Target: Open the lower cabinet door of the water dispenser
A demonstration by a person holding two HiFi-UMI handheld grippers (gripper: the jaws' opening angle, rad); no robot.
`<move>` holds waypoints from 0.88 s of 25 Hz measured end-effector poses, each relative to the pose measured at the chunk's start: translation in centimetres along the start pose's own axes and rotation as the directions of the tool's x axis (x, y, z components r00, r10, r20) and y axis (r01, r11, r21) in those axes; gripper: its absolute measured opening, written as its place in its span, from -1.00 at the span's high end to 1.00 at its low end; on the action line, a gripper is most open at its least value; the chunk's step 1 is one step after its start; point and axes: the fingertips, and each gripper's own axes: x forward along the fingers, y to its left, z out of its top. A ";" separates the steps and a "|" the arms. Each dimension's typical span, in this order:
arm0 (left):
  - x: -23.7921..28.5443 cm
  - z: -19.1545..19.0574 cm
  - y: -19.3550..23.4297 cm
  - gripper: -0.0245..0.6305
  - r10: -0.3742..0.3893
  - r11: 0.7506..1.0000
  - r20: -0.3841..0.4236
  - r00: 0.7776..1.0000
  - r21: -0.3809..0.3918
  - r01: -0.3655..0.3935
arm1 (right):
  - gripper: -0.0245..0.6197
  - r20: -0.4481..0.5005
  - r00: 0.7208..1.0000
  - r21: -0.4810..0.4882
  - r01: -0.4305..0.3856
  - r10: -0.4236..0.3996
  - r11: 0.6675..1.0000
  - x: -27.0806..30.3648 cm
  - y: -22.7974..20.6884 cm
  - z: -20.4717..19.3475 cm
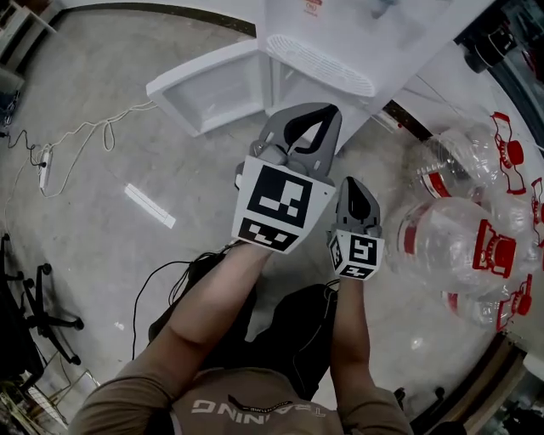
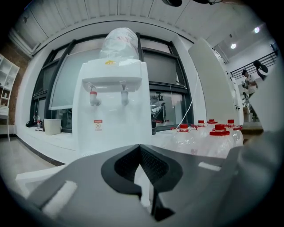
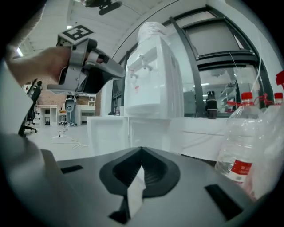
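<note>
A: White plastic, glossy and boxy: tall white water dispenser [image 1: 340, 25] dead ahead, with a ribbed white drip grille [image 1: 319, 64] across its front. And the job?

B: Looked done, or near enough. Flat white plastic lower cabinet door [image 1: 208, 89], raised rim round a recessed panel. Stood swung wide to the left of the dispenser, one edge at the body. Nothing obvious left but backing off, as a guess.

A: Left gripper [image 2: 140, 148]?

B: Matte grey shell, dark ridged pads pressed together, nothing between them. Hung in front of the dispenser, clear of the door.

A: Right gripper [image 3: 141, 151]?

B: Same story. Clamped shut on nothing, near the left one, apart from the door.

A: Anything else worth calling?

B: Clear ribbed plastic water bottles [image 1: 463, 242] with red caps and handles, round-shouldered, heaped at the right. Polished grey floor [image 1: 102, 221], hard and faintly shiny. Thin white cable [image 1: 85, 129] looped across it at the left.
</note>
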 end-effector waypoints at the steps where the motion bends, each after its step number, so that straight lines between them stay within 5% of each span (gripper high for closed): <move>1: 0.6 -0.5 -0.2 0.94 -0.010 1.000 -0.014 1.000 -0.003 0.010 | 0.90 0.004 1.000 0.008 0.006 -0.006 1.000 -0.2 -0.1 -0.1; 5: 3.0 -2.6 -0.9 0.94 -0.062 0.997 -0.063 0.996 -0.044 0.059 | 0.90 -0.007 0.999 0.040 0.040 -0.040 0.998 -0.3 -0.1 -1.0; 9: 4.5 -4.5 -2.3 0.94 -0.118 0.992 -0.125 0.985 0.024 0.121 | 0.90 -0.009 0.997 0.070 0.079 -0.078 0.994 -1.2 0.2 -0.2; 15: 1.6 -8.7 -4.8 0.94 -0.197 0.979 -0.260 0.945 -0.003 0.203 | 0.90 -0.159 0.979 0.115 0.146 -0.127 0.983 -4.3 -0.1 2.1; 22: -6.9 -7.1 -2.2 0.94 -0.093 0.995 -0.351 0.932 -0.001 0.100 | 0.90 -0.296 0.951 0.049 0.105 -0.086 0.993 -9.3 3.4 8.6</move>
